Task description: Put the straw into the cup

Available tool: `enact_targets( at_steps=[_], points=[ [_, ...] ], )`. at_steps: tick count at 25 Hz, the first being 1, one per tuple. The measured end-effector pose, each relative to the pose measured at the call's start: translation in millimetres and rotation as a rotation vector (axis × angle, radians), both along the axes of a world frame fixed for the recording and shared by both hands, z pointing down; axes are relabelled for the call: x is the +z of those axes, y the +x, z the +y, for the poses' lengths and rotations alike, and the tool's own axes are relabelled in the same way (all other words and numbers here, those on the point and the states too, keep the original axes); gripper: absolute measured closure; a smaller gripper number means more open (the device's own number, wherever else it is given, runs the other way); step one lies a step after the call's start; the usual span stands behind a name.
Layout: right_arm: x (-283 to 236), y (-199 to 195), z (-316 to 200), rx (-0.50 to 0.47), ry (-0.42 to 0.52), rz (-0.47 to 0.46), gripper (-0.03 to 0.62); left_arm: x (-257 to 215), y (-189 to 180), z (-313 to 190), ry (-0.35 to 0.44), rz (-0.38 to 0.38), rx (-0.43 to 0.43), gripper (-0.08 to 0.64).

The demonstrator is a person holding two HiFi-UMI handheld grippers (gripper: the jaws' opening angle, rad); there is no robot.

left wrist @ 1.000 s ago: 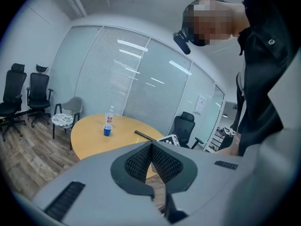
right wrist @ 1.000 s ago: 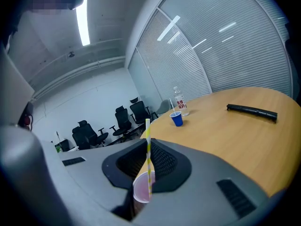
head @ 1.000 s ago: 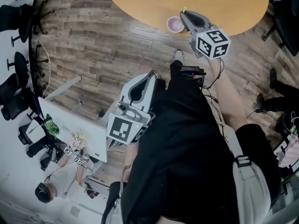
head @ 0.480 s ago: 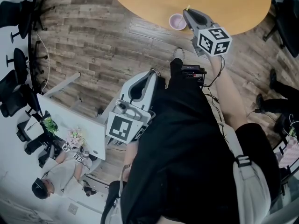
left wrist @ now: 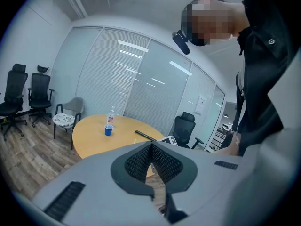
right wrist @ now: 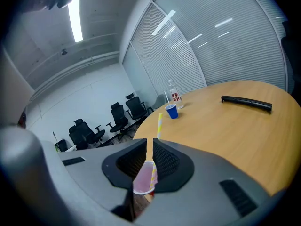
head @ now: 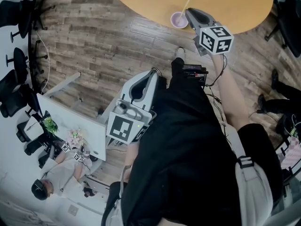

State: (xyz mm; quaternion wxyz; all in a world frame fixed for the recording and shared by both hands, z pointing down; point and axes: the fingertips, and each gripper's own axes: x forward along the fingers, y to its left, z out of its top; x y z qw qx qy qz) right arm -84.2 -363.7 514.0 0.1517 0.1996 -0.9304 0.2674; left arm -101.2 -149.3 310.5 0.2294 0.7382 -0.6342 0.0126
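- Black office chairs (left wrist: 39, 98) line the far left wall, on the wood-plank floor (head: 94, 36).
- Next comes the left gripper (left wrist: 151, 149), held low against the person's dark clothing, well apart from the round wooden table (head: 150, 4). Its jaws are pressed together with nothing between them.
- Past its closed tips, far across the tabletop, stand a blue cup (left wrist: 108, 130) and a clear bottle (left wrist: 111, 116) just beside each other, with a long black object (left wrist: 145, 135) lying further right.
- On the near edge of the table sits the pink cup (head: 178, 19).
- The yellow-and-white striped straw (head: 187, 5) is in the cup: its lower end is inside, and it leans against the rim with its top tilted up and away from the person.
- The right gripper (right wrist: 150, 142) is furthest right, reached out over the table's edge with its tips just beside the cup. Its jaws stand slightly apart, a narrow slot between the ribbed pads, and they grip nothing; cup and straw show beyond the slot, not inside it.
- I can't tell whether its tips touch the cup's rim.
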Motion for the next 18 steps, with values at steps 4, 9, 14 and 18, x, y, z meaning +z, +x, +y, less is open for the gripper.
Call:
enact_targets(
  at_steps=[4,9,14,18],
  points=[
    [-1,3,-2,0.006,0.002,0.002,0.555,-1,1,0,0.001,-0.001,-0.002,0.549],
    [-3,2,-1,0.006,0.007,0.002,0.555,-1,1,0,0.006,-0.001,0.001,0.549],
    [-5,5,-1,0.009,0.014,0.002,0.555,-2,3,2,0.011,-0.002,0.005,0.549],
    [-10,6,-1,0.011,0.025,0.000,0.555,-2,2,3,0.018,-0.001,0.009,0.549]
  ],
)
